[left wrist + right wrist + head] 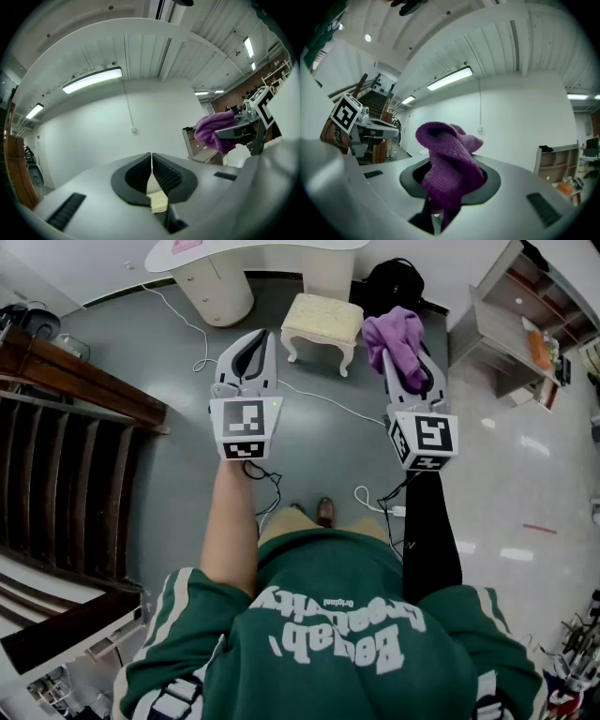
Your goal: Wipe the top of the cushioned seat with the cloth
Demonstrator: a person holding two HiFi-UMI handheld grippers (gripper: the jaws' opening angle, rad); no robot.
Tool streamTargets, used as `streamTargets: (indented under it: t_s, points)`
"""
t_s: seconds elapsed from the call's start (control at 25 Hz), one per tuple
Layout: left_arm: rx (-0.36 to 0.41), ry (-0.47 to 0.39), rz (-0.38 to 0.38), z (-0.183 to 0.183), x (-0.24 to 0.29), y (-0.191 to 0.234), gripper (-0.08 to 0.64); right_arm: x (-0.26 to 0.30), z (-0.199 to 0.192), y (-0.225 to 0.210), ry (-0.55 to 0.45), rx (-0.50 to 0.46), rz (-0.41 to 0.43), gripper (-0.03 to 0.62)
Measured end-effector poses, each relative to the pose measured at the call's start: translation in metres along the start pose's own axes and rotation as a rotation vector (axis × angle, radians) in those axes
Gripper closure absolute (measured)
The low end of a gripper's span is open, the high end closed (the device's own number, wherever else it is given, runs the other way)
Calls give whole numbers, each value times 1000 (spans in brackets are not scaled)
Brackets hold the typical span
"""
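The purple cloth (395,333) bunches over the tips of the right gripper (405,351) and hides them; the right gripper view shows its tongs pinching the cloth, which spills upward in folds. The left gripper (263,335) has its tongs pressed together on nothing. The cushioned seat (323,319) stands untouched at upper centre of the head view, its far legs hidden, a black bag (394,282) partly cut off behind it. Bare grey floor (319,442) lies open around the seat, bounded by wooden stairs (56,456) at left and shelves (511,324) at upper right. Both arms reach forward side by side, apart.
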State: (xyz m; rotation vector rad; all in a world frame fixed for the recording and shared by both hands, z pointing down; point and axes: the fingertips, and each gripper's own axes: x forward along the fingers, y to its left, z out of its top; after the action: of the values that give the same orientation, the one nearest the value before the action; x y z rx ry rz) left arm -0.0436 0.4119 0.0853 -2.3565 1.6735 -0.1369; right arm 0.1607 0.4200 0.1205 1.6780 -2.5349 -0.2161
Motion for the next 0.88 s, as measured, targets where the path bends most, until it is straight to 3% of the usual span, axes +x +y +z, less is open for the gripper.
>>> streamTargets:
  t_s: [0.88]
  points:
    - [-23,-17,29,3,-22,8,537,-9,6,9,-40,36,20,462]
